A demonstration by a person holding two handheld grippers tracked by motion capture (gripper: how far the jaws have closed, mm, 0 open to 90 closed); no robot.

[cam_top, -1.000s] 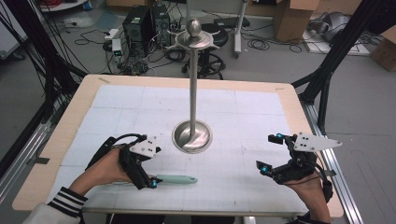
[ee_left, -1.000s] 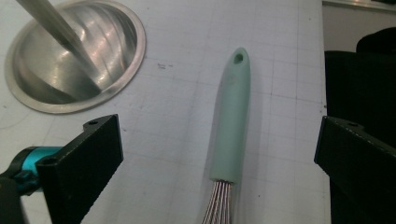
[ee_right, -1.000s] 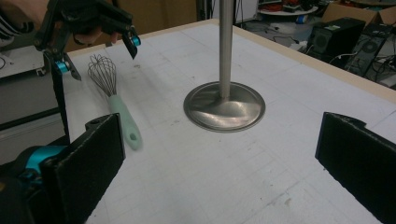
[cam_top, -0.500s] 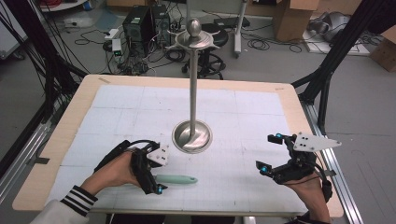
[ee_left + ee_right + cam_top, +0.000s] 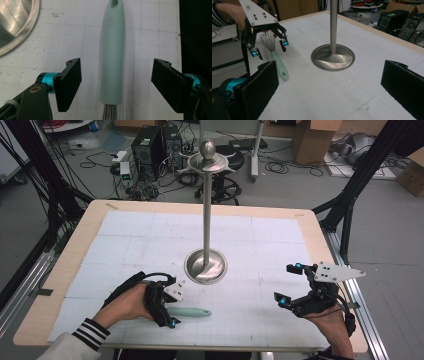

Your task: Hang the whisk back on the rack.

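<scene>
Left gripper is sliding in over the whisk since a sec ago, jaws wide either side of its handle, whisk lying on table nr stand. Grab prob next. Right gripper is idling, wide open.

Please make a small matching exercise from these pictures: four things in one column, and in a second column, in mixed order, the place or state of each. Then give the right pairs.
Things:
1. whisk
2. metal stand
3. left gripper
4. right gripper

Places or states:
A. upright near the middle of the table
B. open, low over the table, astride a mint-green handle
C. open, nothing between its jaws, near the table's right edge
D. lying flat on the white mat

Pairs: 1-D, 2-A, 3-B, 4-C
</scene>
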